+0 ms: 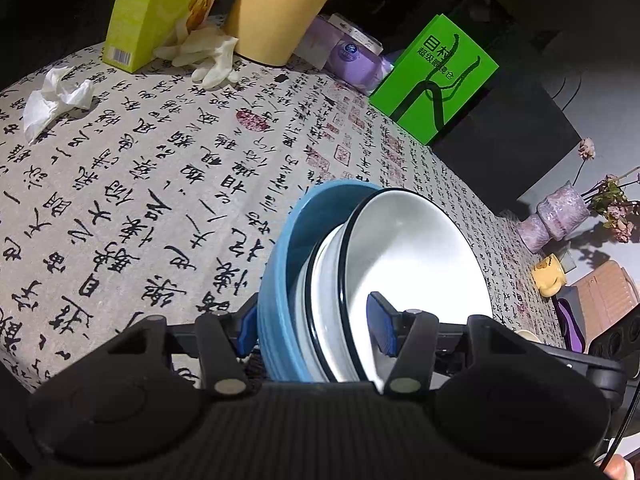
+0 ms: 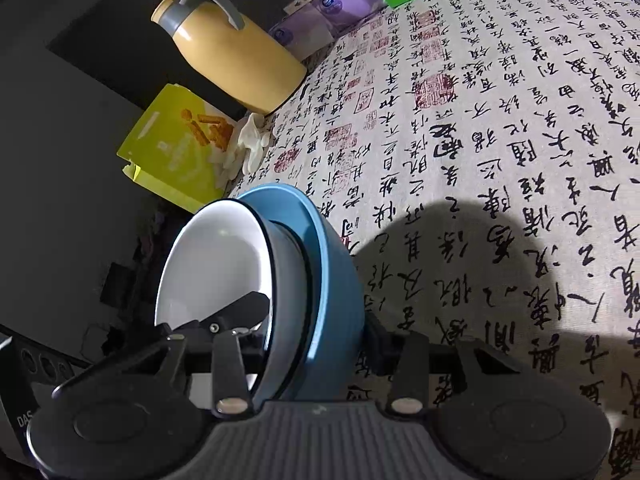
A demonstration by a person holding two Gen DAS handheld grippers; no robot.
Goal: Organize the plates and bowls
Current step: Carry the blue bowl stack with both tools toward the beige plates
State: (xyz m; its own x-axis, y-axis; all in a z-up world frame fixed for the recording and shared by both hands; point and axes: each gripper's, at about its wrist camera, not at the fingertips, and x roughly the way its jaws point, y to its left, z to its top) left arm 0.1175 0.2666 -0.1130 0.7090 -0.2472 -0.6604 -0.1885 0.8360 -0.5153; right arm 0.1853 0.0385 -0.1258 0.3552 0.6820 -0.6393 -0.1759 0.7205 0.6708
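Observation:
A stack of nested dishes is held on edge between both grippers, above the calligraphy-print tablecloth [image 1: 140, 184]. It is a blue bowl [image 1: 280, 280] with white black-rimmed bowls [image 1: 416, 264] inside. My left gripper [image 1: 312, 324] is shut on the stack's rim, one blue pad outside the blue bowl, one inside the white bowl. In the right wrist view my right gripper [image 2: 312, 328] is shut on the same stack: the blue bowl [image 2: 336, 280] and the white bowl [image 2: 216, 272] sit between its fingers.
At the table's far side stand a yellow-green snack box [image 1: 160, 12], a mustard thermos jug [image 2: 236, 56], white gloves [image 1: 204, 56], purple tissue packs [image 1: 352, 56] and a green box [image 1: 436, 76]. A crumpled tissue [image 1: 52, 100] lies left. A purple vase [image 1: 556, 216] and yellow mug [image 1: 548, 276] stand right.

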